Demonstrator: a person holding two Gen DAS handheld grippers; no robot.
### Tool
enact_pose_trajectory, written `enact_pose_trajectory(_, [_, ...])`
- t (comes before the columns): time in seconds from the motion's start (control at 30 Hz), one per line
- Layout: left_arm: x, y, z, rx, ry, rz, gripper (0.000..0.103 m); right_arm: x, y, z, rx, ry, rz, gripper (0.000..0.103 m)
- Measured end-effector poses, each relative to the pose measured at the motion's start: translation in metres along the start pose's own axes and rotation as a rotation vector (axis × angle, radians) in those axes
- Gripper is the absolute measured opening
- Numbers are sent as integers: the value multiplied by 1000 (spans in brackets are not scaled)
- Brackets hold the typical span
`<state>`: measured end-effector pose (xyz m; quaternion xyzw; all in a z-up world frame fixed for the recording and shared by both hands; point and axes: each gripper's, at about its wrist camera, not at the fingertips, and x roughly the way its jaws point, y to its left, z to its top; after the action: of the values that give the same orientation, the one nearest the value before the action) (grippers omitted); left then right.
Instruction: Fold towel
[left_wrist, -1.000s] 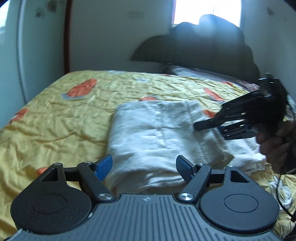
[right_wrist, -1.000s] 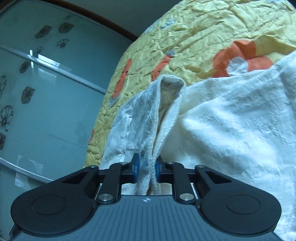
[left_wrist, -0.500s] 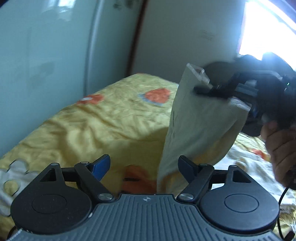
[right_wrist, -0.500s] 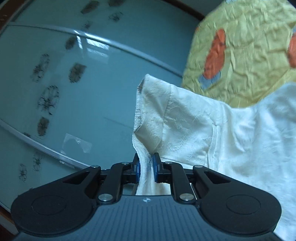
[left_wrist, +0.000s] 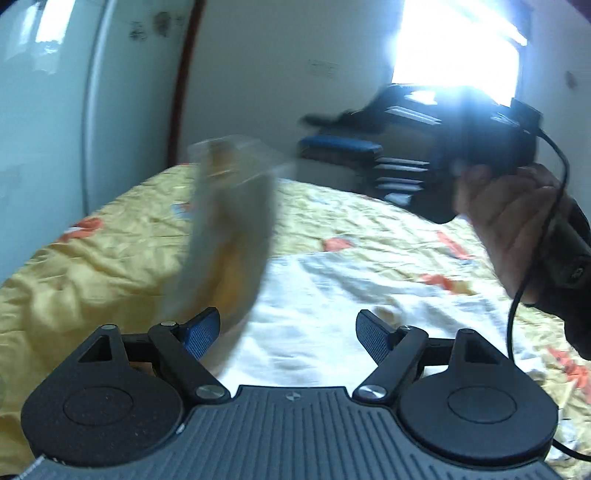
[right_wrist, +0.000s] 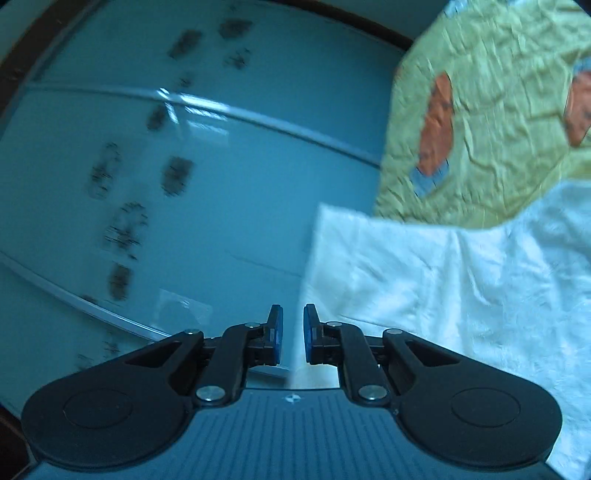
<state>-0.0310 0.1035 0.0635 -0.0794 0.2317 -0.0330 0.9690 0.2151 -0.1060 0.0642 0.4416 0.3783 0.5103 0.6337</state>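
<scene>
Yellow floral bedspread (left_wrist: 92, 258) carries the white towel (left_wrist: 332, 295) — left gripper (left_wrist: 288, 332) spread wide, empty; right gripper (right_wrist: 293, 332) nearly pressed together, pinching the towel's edge.

Home bedroom, bed with yellow floral bedspread (left_wrist: 110, 258), bright window (left_wrist: 454, 44)

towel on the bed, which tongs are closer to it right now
Right. The right tongs are nearly shut with the towel edge between them, lifting it off the yellow bedspread. The left tongs stand open just short of it.
</scene>
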Motion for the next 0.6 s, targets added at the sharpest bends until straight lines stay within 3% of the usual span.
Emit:
enact_pose_trajectory(0.07, [4,-6,-4,22,8,-15,89,-29,-5,3,-17,-48,-59,11])
enact_pose_trajectory(0.13, [11,-7,-11,31,52,11,88,-46,-21,2,-35,-83,-225,12])
enact_pose_trajectory(0.2, [10,-2,-17,6,82,32,87,-44,-34,-2,-27,-52,-344,18])
enact_pose_trajectory(0.3, [2,16,-23,-26,75,79,88,-16,-38,-5,-51,20,-372,29])
enact_pose_trajectory(0.37, [-3,32,-25,-56,75,118,88,9,-22,-10,-156,63,-398,38])
enact_pose_trajectory(0.47, [-14,62,-27,-134,65,197,88,64,14,-42,-485,147,-483,68])
enact_pose_trajectory(0.6, [-54,108,-33,-272,-26,334,88,134,42,-141,-1101,254,-610,69])
